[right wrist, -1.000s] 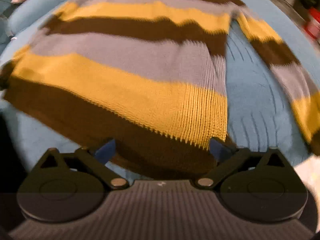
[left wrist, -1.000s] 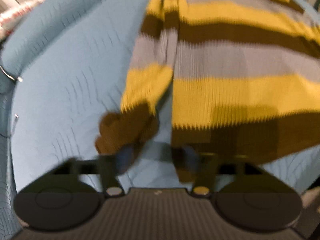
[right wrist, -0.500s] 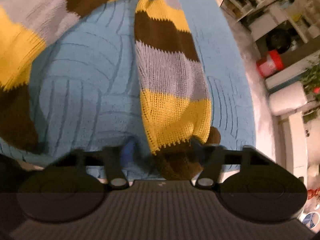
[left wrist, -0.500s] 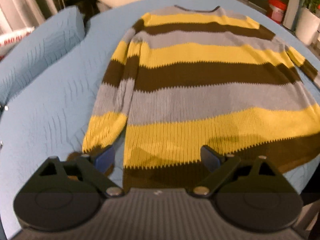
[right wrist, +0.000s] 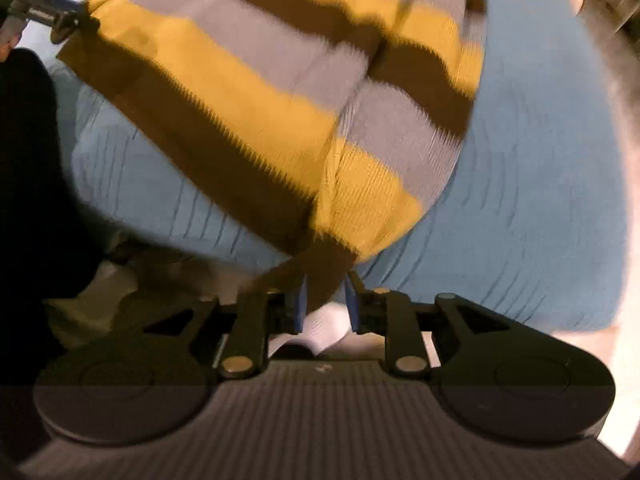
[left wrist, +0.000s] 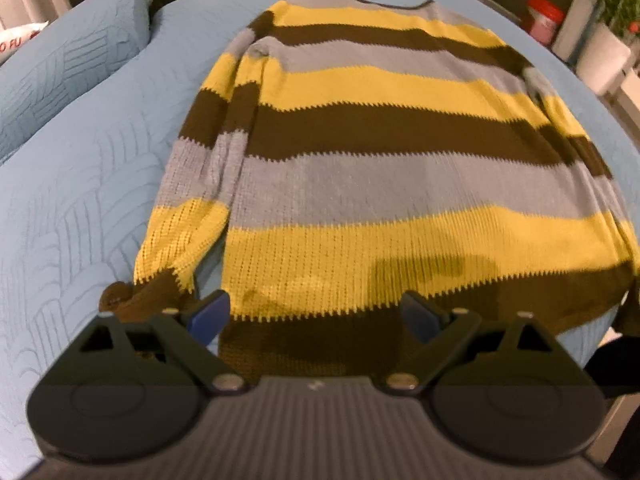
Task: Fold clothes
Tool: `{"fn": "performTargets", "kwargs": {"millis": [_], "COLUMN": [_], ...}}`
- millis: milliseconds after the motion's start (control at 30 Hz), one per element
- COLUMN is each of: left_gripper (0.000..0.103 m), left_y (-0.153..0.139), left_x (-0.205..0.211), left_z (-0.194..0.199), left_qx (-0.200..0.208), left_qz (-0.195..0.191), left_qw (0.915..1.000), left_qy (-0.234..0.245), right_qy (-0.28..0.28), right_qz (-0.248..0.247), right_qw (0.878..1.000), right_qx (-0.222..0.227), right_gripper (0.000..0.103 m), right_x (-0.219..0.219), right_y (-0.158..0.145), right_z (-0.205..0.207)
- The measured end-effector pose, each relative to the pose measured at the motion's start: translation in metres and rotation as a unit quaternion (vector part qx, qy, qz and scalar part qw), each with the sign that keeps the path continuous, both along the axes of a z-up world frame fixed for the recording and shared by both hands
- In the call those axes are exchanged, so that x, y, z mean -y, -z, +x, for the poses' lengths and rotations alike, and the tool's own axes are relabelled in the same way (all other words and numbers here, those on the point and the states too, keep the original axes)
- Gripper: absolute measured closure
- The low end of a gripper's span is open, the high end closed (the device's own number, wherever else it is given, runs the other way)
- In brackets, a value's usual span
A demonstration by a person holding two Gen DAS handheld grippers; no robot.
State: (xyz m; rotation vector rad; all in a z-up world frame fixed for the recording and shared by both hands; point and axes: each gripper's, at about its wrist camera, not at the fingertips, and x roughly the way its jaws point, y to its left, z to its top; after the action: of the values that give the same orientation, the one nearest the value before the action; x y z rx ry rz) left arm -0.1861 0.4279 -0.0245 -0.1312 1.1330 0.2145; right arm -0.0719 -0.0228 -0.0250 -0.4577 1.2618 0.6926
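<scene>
A knit sweater point(left wrist: 380, 184) with yellow, brown and grey stripes lies flat on a blue bed point(left wrist: 80, 200), collar at the far end. Its left sleeve point(left wrist: 196, 184) lies along the body, brown cuff near my left fingers. My left gripper point(left wrist: 316, 314) is open and empty just above the brown hem. In the right wrist view, my right gripper point(right wrist: 323, 300) is shut on the brown cuff of the right sleeve point(right wrist: 376, 184) and holds it over the sweater's right edge point(right wrist: 240, 92). That view is blurred.
A blue pillow point(left wrist: 68, 56) lies at the bed's far left. Beyond the bed's right side stand a red container point(left wrist: 544, 18) and white furniture point(left wrist: 604, 60). The left gripper's tip point(right wrist: 52, 16) shows at the upper left of the right wrist view.
My right gripper closed on the right sleeve's brown cuff and swung it in toward the sweater body. My left gripper stayed open above the hem, moving slightly closer.
</scene>
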Motion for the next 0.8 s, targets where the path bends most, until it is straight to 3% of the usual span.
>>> {"fn": "performTargets", "kwargs": {"millis": [33, 100, 133, 167, 333, 367, 400, 433, 467, 533, 600, 667, 733, 800], "left_gripper": [0.009, 0.009, 0.009, 0.009, 0.009, 0.009, 0.009, 0.009, 0.009, 0.009, 0.009, 0.009, 0.009, 0.009], "left_y": [-0.001, -0.001, -0.002, -0.001, 0.002, 0.002, 0.003, 0.003, 0.003, 0.003, 0.004, 0.005, 0.006, 0.005], "left_x": [0.0, -0.003, -0.003, -0.004, -0.006, -0.006, -0.007, -0.008, -0.01, -0.012, -0.014, -0.014, -0.013, -0.011], "left_z": [-0.002, -0.004, -0.006, -0.005, -0.003, -0.003, -0.003, -0.004, -0.004, -0.005, -0.004, -0.002, -0.001, -0.002], "left_qx": [0.004, 0.011, 0.011, 0.01, 0.002, 0.001, 0.001, 0.001, 0.0, 0.0, -0.002, -0.006, -0.01, -0.007], "left_qz": [0.0, -0.006, -0.007, -0.013, -0.018, -0.018, -0.018, -0.02, -0.023, -0.029, -0.035, -0.035, -0.032, -0.028], "left_qw": [1.0, 0.9999, 0.9999, 0.9998, 0.9997, 0.9997, 0.9996, 0.9995, 0.9994, 0.9991, 0.9989, 0.9988, 0.999, 0.9992], "left_qy": [-0.002, -0.009, -0.01, -0.013, -0.017, -0.018, -0.02, -0.024, -0.027, -0.03, -0.033, -0.033, -0.03, -0.028], "right_qy": [0.042, 0.122, 0.139, 0.15, 0.149, 0.143, 0.135, 0.114, 0.093, 0.07, 0.091, 0.103, 0.062, 0.063], "right_qz": [0.042, 0.088, 0.084, 0.068, -0.002, -0.008, -0.008, -0.001, 0.002, -0.042, -0.055, -0.085, -0.141, -0.142], "right_qw": [0.998, 0.988, 0.986, 0.985, 0.989, 0.99, 0.991, 0.993, 0.995, 0.992, 0.987, 0.985, 0.987, 0.987], "right_qx": [0.01, 0.036, 0.046, 0.055, 0.01, 0.006, 0.002, 0.01, 0.024, 0.095, 0.122, 0.107, 0.037, 0.034], "right_gripper": [0.076, 0.039, 0.032, 0.033, 0.037, 0.052, 0.078, 0.097, 0.096, 0.096, 0.096, 0.094, 0.093, 0.079], "right_x": [0.013, 0.039, 0.04, 0.038, 0.016, 0.009, 0.003, -0.005, -0.011, -0.018, -0.01, 0.002, 0.008, 0.015], "right_y": [-0.011, -0.022, -0.021, -0.015, 0.058, 0.065, 0.07, 0.068, 0.064, 0.049, 0.042, 0.053, 0.08, 0.069], "right_z": [0.012, 0.03, 0.036, 0.044, 0.089, 0.089, 0.089, 0.086, 0.084, 0.081, 0.088, 0.098, 0.098, 0.105]}}
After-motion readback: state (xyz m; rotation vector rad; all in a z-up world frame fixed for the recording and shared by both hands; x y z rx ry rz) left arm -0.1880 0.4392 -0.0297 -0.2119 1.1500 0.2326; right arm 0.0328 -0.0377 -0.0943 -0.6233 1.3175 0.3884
